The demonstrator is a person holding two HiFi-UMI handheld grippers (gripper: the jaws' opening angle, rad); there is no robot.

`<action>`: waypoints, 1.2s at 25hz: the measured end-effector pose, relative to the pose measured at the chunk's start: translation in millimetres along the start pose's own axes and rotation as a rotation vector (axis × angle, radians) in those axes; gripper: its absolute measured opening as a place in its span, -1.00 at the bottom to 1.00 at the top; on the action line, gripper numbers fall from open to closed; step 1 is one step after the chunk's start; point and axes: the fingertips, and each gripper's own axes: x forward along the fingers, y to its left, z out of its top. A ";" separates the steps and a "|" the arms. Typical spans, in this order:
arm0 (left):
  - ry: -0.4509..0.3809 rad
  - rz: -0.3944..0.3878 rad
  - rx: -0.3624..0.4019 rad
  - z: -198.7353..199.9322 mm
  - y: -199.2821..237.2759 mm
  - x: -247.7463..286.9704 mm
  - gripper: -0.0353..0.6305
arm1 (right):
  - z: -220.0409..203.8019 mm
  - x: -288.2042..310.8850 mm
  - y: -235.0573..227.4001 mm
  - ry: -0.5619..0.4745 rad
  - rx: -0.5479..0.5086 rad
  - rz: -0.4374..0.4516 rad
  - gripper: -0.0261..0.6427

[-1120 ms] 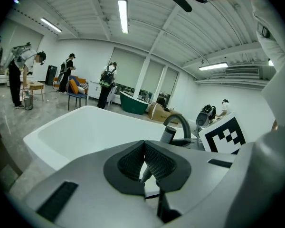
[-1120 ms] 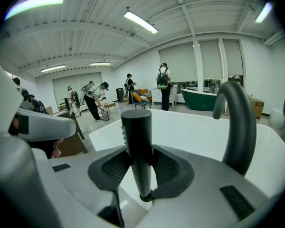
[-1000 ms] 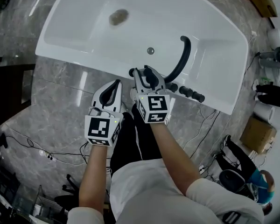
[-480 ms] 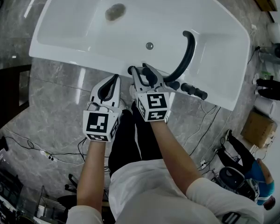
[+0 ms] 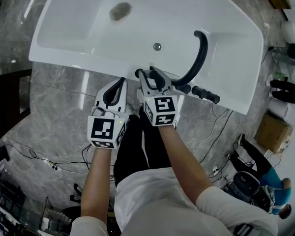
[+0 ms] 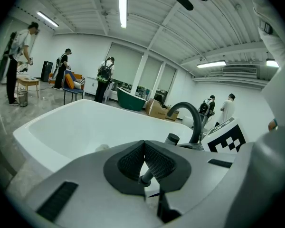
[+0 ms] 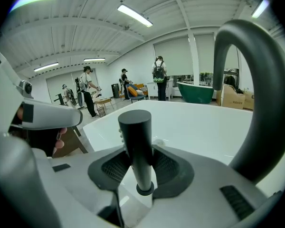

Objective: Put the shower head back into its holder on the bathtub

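Note:
The white bathtub [image 5: 83,65] fills the top of the head view, with a black arched spout [image 5: 200,55] and black knobs [image 5: 204,94] on its near rim. My right gripper [image 5: 148,76] hovers over that rim just left of the spout, shut on the black cylindrical shower head [image 7: 137,141], which stands upright between the pads. The spout [image 7: 261,94] rises close on the right. My left gripper [image 5: 118,85] hangs beside it to the left, fingertips together [image 6: 145,146]. A thin grey rod shows in the gap under its tips. The holder is hidden.
Grey marble floor [image 5: 49,112] surrounds the tub, with cables [image 5: 44,159] trailing near my legs. Boxes [image 5: 271,140] and gear sit at the right. Several people [image 6: 104,77] stand across the room beyond the tub's far side.
Both grippers have sunk slightly toward the tub's near rim. The right one keeps its hold on the shower head.

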 end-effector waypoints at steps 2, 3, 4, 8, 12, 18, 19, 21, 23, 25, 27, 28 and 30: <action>0.001 -0.002 0.001 -1.5 2.0 1.1 -0.86 | -1.1 2.1 1.3 0.002 -0.007 -0.001 -0.50; 0.003 -0.003 0.001 -2.4 2.8 1.6 -0.86 | -2.3 3.2 2.2 0.004 -0.011 -0.002 -0.50; 0.004 -0.005 0.002 -3.2 3.1 2.1 -0.86 | -3.4 3.8 2.9 0.004 -0.014 -0.003 -0.50; 0.010 -0.012 -0.001 -4.4 3.6 3.1 -0.86 | -3.0 3.9 3.3 -0.007 -0.026 -0.009 -0.49; 0.015 -0.010 0.002 -4.4 4.7 4.2 -0.86 | -4.0 4.2 2.5 -0.010 -0.030 -0.013 -0.49; 0.020 -0.015 0.009 -0.4 0.7 6.3 -0.86 | -2.7 3.8 5.0 -0.007 -0.063 -0.004 -0.42; 0.021 -0.016 0.008 0.1 0.1 6.6 -0.86 | -3.1 3.9 4.7 -0.008 -0.068 -0.003 -0.42; 0.022 -0.019 0.006 1.0 -0.2 6.3 -0.86 | -3.7 4.5 5.4 -0.010 -0.074 0.004 -0.38; 0.023 -0.018 0.008 2.0 0.6 5.8 -0.86 | -4.6 4.9 7.3 0.001 -0.071 0.013 -0.32; 0.025 -0.018 0.011 2.5 0.0 5.3 -0.86 | -4.8 3.3 9.8 0.013 -0.069 0.024 -0.29; 0.029 -0.022 0.012 3.8 -3.2 4.6 -0.86 | -3.3 -0.8 12.1 0.015 -0.076 0.035 -0.28; 0.029 -0.025 0.013 5.2 -5.2 4.0 -0.86 | -2.2 -3.4 12.9 0.014 -0.080 0.038 -0.27; 0.027 -0.027 0.018 8.4 -8.7 2.4 -0.86 | 1.4 -9.4 13.8 0.008 -0.084 0.038 -0.27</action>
